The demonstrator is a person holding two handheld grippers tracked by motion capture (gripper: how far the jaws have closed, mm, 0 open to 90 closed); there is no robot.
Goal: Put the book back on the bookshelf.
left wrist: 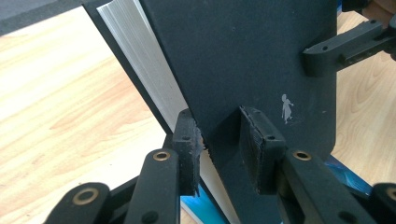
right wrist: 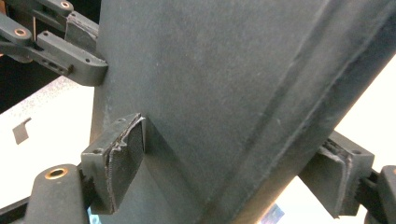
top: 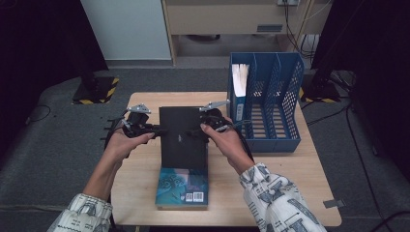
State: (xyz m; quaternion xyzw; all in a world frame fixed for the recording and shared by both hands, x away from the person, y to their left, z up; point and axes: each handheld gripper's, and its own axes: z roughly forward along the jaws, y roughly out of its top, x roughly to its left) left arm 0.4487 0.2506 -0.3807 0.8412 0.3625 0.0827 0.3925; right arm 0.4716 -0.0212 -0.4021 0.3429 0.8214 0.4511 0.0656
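Note:
A black hardcover book point(top: 183, 130) stands upright over the middle of the wooden table point(top: 290, 183), held from both sides. My left gripper point(top: 157, 130) is shut on its left edge. In the left gripper view the pads point(left wrist: 257, 140) pinch the black cover point(left wrist: 252, 56), with the white page block point(left wrist: 140, 60) beside it. My right gripper point(top: 196, 131) grips the book's right side. The right gripper view has the jaws spread wide across the book point(right wrist: 224, 93), one pad point(right wrist: 121, 154) flat on the cover. A teal book point(top: 183, 186) lies flat below the black one.
A blue mesh file rack point(top: 270, 96) stands at the table's back right, with white papers point(top: 240, 79) in its left slot. The table's front edge lies just behind the teal book. Dark stands and cables sit on the floor around the table.

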